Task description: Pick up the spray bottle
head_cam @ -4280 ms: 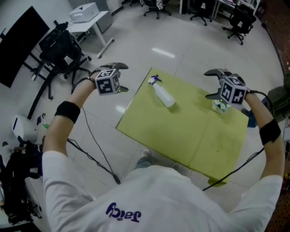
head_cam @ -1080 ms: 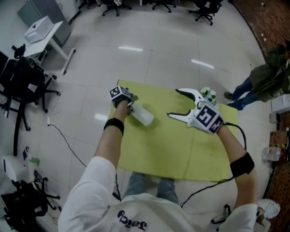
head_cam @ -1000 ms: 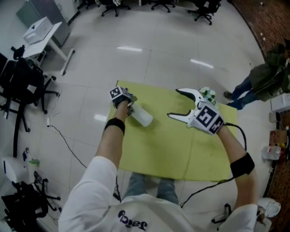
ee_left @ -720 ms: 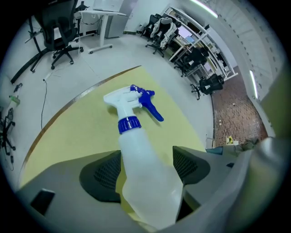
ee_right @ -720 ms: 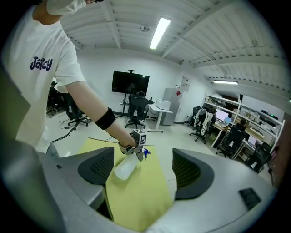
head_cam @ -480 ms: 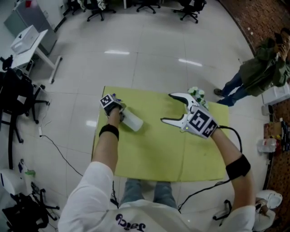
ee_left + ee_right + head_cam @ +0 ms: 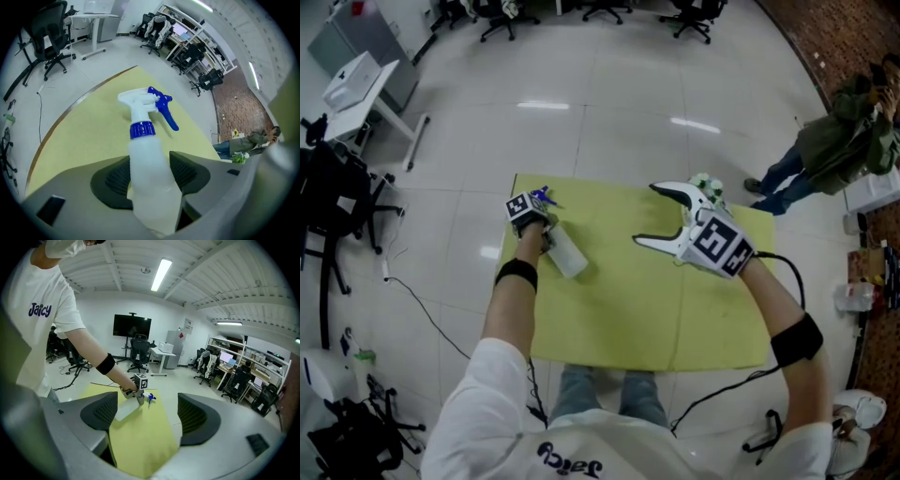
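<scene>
Head view: one spray bottle [image 7: 565, 253]

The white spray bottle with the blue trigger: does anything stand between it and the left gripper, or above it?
Nothing visible does. The left gripper is shut on the translucent white spray bottle, pressing both sides of its body. Above it is open air; the open right gripper hovers apart, over the yellow-green mat.

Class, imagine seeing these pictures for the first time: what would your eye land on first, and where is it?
The bright yellow-green table top fills the middle of the head view. At its left edge the left hand-held gripper is shut on the white spray bottle with a blue trigger; the right hand-held gripper hangs open over the right side.
</scene>
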`<move>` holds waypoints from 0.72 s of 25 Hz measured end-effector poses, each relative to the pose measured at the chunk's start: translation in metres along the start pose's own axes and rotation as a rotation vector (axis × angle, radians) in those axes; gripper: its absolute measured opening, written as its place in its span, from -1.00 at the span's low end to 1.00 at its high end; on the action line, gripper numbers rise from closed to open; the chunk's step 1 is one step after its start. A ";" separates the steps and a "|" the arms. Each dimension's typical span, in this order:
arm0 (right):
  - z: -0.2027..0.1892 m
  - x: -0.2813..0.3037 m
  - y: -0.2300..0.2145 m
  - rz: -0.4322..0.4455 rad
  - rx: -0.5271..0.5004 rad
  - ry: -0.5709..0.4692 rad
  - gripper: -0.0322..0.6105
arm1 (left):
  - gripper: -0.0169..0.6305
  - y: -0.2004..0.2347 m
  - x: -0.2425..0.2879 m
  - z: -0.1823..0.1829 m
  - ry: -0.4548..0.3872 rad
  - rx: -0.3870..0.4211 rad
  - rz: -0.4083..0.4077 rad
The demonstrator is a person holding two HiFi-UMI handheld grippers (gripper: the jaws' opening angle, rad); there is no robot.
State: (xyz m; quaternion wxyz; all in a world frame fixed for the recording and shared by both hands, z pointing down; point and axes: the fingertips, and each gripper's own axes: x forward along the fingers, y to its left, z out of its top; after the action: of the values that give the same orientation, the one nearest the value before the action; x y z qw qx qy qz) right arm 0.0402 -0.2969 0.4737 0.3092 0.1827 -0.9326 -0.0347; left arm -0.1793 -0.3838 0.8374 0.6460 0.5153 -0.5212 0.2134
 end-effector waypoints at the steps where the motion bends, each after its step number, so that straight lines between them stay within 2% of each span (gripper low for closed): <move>1: 0.001 -0.002 0.001 -0.001 -0.002 -0.004 0.39 | -0.18 -0.003 -0.002 0.001 -0.012 0.028 -0.005; 8: 0.016 -0.009 0.004 -0.010 0.017 -0.043 0.39 | -0.18 -0.039 -0.030 0.015 -0.062 0.242 -0.130; 13: 0.025 -0.028 -0.006 -0.047 0.055 -0.096 0.39 | -0.18 -0.072 -0.067 0.024 -0.137 0.430 -0.151; 18: 0.031 -0.049 -0.017 -0.088 0.128 -0.177 0.39 | -0.18 -0.101 -0.100 0.025 -0.226 0.611 -0.138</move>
State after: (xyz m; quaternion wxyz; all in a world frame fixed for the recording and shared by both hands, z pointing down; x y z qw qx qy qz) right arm 0.0630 -0.2965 0.4180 0.2115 0.2389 -0.9477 -0.0048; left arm -0.1453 -0.4183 0.7012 0.4128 0.7396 -0.4653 0.2571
